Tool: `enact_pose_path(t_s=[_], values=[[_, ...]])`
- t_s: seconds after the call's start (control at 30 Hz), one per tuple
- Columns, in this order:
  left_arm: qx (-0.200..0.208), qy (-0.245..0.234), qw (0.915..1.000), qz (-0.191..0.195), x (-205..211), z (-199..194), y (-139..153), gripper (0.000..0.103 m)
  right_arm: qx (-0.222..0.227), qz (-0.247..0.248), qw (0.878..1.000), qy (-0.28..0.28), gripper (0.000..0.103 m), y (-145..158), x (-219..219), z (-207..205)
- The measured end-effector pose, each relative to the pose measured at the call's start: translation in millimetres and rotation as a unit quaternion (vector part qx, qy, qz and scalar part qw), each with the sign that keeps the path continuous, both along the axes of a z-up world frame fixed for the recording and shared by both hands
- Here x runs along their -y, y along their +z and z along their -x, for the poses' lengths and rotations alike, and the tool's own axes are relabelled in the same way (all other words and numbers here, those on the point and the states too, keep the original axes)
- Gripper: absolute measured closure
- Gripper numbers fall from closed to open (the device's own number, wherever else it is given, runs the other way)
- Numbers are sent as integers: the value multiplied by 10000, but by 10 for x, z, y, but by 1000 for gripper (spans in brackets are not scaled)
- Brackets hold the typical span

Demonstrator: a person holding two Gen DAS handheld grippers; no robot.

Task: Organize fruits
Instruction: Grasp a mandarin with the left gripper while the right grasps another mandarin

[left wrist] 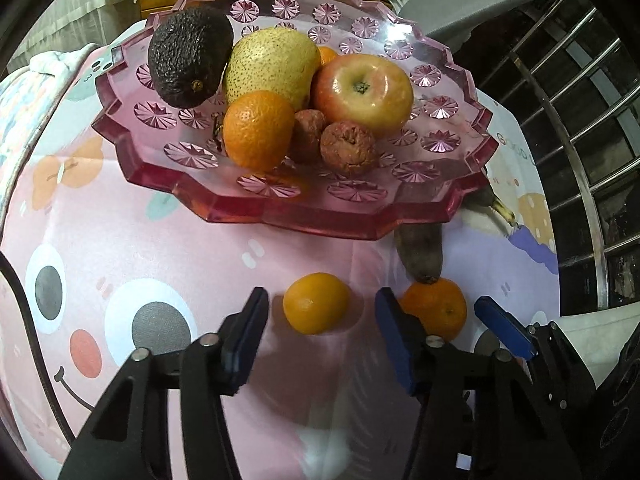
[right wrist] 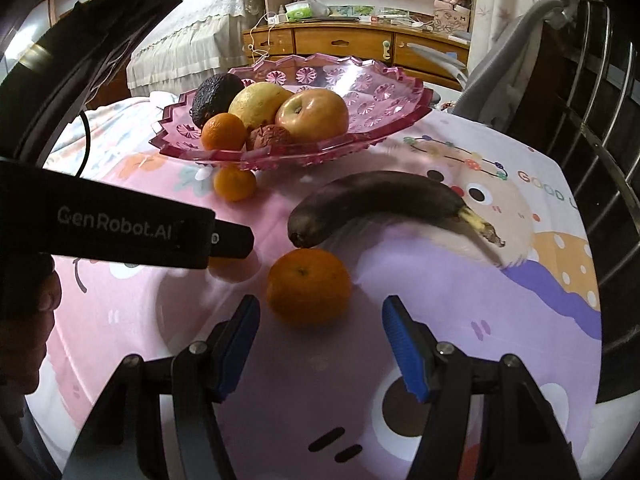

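1. Pink cut-glass fruit dish (left wrist: 132, 168) sits on the cartoon-print cloth (left wrist: 168, 264), and everything here is placed relative to it.
2. On the dish: a dark avocado (left wrist: 190, 54) at its far left, a speckled yellow pear (left wrist: 272, 66) beside that, a red-yellow apple (left wrist: 362, 90) to the right, a mandarin (left wrist: 258, 130) at the near edge, and two wrinkled reddish fruits (left wrist: 348, 150) in front of the apple (I can't tell what kind they are).
3. Off the dish, just in front of its near rim, a small loose mandarin (left wrist: 316, 303) lies on the cloth.
4. The left gripper (left wrist: 322, 312) hangs right at that fruit with its blue pads spread wide on either side, holding nothing, no contact visible.
5. A blackened banana (right wrist: 380, 200) lies in front of the dish toward its right, partly tucked under the rim in the left wrist view.
6. A larger loose mandarin (right wrist: 309, 286) sits nearer than the banana, touching or almost touching its blunt end.
7. The right gripper (right wrist: 320, 320) faces this one, jaws wide apart and empty, the fruit sitting just ahead of the gap.
8. Behind the dish stand wooden drawers (right wrist: 340, 44).
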State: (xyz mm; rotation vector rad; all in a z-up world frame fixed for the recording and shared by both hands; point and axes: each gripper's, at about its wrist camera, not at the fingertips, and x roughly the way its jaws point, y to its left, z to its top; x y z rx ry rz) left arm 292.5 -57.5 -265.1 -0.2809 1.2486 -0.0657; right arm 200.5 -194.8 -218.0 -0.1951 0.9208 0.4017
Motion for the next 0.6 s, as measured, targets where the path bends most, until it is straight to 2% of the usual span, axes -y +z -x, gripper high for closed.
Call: enact_pose_path(t_s=[0.07,0.2,0.3,0.6], values=[[5,-3,10000,25,12,6,-19,59,23,17,10000,21,40,-8,-11,-2],[58,-10,10000,-42,50,3,-52,70,-9,-26,9999,110,51,-31,-24,-5],[94,-22,10000,-14,58,14,-49,70,-24,-77,9998,195,59,-49,-22,-6],[89,-13,9999,73,89,114,19,70,-94,-117,9995,279,60,-19,-10,-15]])
